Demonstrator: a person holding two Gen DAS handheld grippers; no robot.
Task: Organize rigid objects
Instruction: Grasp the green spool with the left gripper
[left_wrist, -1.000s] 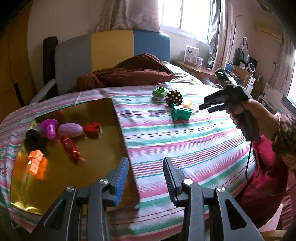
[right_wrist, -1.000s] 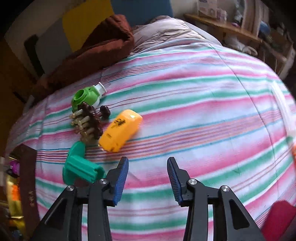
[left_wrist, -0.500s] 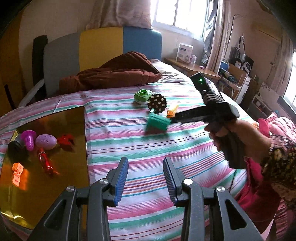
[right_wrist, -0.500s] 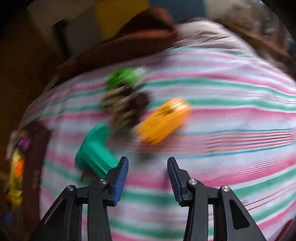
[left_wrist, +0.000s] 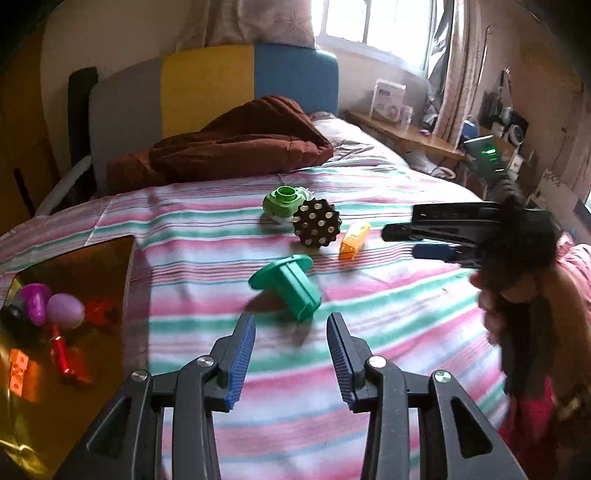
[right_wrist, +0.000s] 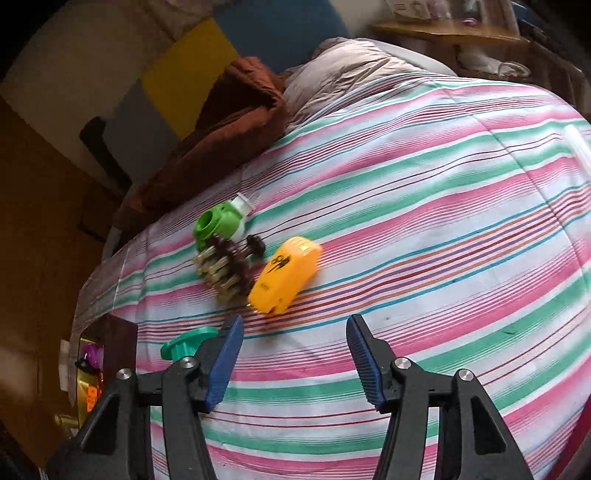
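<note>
**Teal mushroom-shaped piece lying just ahead of the left claw**

The teal mushroom-shaped piece (left_wrist: 286, 282) is lying on its side on the striped bedspread (left_wrist: 388, 332), just in front of the left gripper (left_wrist: 290, 349), whose jaws are standing apart and holding nothing. The right gripper (right_wrist: 293, 352) is likewise spread wide and empty, hovering near the orange block (right_wrist: 285, 275).

By my judgement, the left claw is lining up on the teal stem. It should be closing across the narrow stem rather than the wide cap, and pressing lightly, since the soft bedding is likely giving way beneath it.

The studded brown ball (left_wrist: 317, 222) and the green cup-like toy (left_wrist: 283, 204) are sitting close together, further back, with the orange block just beside the ball. The gold tray (left_wrist: 92, 258), at the left, is already holding about 6 small toys (left_wrist: 64, 310) in its near-left part; its right portion is showing bare surface. The tray's raised edge is lying between the teal piece and that room, so a lift before crossing looks wise.
</note>
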